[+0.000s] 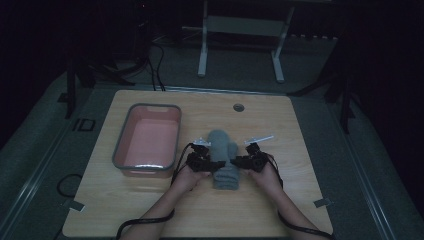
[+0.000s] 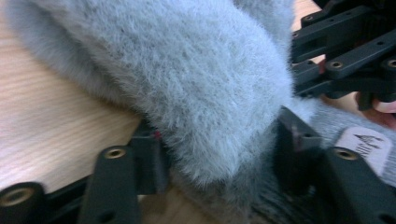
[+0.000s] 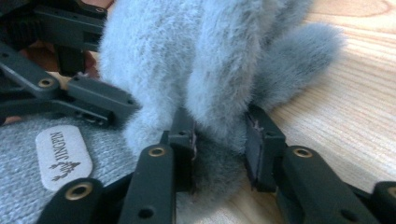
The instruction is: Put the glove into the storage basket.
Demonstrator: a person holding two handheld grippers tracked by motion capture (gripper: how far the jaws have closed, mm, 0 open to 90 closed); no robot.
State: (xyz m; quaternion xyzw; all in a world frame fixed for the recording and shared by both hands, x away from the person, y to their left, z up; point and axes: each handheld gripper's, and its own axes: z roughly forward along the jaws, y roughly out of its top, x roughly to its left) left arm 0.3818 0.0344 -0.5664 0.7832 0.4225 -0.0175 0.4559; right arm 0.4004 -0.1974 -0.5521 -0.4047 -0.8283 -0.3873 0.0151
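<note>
Dim room, wooden desk (image 1: 150, 210): both tongs grip a grey fuzzy mitten (image 1: 223, 157) lying mid-desk, right of a pink bin (image 1: 172, 137).
Left tongs (image 1: 206, 162) and right tongs (image 1: 240, 161) each pinch fluffy pile at opposite sides, above the knit cuff with its label (image 3: 63, 156). Judged step: grasp secured, probably for folding or lifting; next move calls for both hands moving together, without tugging the fabric free.

A pink tub (image 1: 148, 142) sits on the wooden table (image 1: 280, 130).
</note>
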